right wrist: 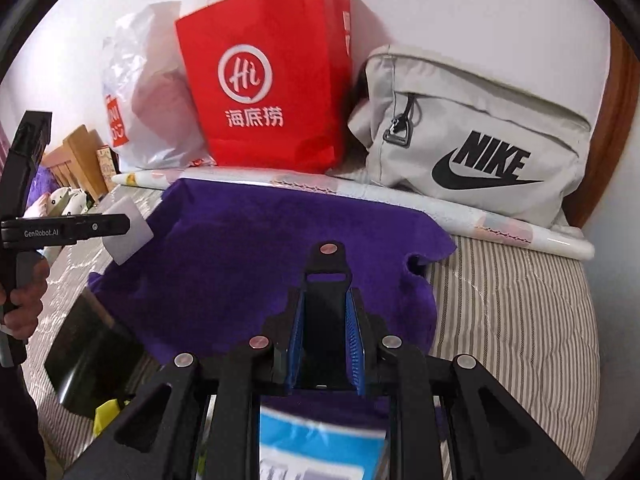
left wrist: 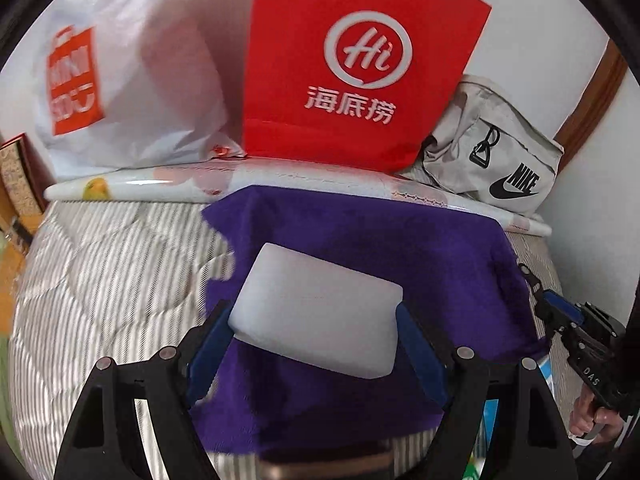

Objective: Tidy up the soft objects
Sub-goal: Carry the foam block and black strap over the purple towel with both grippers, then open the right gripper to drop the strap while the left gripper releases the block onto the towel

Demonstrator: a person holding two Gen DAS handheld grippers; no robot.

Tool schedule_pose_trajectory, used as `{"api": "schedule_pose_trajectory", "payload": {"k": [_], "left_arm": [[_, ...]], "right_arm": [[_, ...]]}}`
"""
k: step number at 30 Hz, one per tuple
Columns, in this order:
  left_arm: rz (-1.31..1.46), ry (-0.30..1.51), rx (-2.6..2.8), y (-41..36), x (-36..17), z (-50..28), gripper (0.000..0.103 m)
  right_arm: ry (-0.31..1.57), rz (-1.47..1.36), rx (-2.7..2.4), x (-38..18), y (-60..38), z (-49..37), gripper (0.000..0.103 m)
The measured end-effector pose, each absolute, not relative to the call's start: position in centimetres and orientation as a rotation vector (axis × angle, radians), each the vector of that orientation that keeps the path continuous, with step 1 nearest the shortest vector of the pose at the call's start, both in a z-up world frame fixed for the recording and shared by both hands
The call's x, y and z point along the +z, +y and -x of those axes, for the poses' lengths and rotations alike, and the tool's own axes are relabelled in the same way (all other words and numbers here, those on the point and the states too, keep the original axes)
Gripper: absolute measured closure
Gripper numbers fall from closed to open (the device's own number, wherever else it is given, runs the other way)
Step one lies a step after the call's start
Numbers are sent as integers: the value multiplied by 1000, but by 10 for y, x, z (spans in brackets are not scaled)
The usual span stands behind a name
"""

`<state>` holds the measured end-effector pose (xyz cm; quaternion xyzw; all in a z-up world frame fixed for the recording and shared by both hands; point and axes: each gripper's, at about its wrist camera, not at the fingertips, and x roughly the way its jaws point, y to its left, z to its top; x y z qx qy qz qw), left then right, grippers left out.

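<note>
My left gripper (left wrist: 316, 320) is shut on a white foam block (left wrist: 320, 304), with the blue pads pressing its two ends. It hangs over a purple fleece cloth (left wrist: 360, 236) spread on the striped bed. The right wrist view shows the same block (right wrist: 128, 232) at the left, above the cloth's (right wrist: 248, 248) left edge. My right gripper (right wrist: 326, 292) stands narrow, its blue pads closed on a black clip-like piece (right wrist: 327, 264) with a silver rivet, over the cloth's near part. A blue and white packet (right wrist: 320, 440) lies blurred under that gripper.
At the wall stand a red paper bag (right wrist: 272, 80), a white plastic bag (right wrist: 148, 92) and a grey Nike bag (right wrist: 480, 136), with a rolled sheet (right wrist: 400, 196) in front of them. A black box (right wrist: 88, 356) lies at the left. Striped quilt (right wrist: 520, 320) shows at the right.
</note>
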<state>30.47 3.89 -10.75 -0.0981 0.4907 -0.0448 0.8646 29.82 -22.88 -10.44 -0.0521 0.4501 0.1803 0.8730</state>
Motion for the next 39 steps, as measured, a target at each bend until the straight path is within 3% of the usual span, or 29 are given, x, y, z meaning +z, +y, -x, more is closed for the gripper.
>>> {"api": "schedule_pose_trajectory", "payload": {"k": [22,28,30,33,39], "left_arm": [[166,1144,-125,12,-143,-363,21],[133,1145,-120,3,-144,-365,16],[129,1146,-109,1,-144,-364,15],[123,1151,-97,-1,-143,-362,15],[116,1130,-84,2,-127,-345,15]], "right_arm": [[1067,135,389,-151,-228,-358,82],[1086,131,379,-155,-229,-361,81],[1089,133,375,-155,-229,-362,76],[1075,135,377,-152,-230,-359,58],[1053,110,368,-139,-234,-348,54]]}}
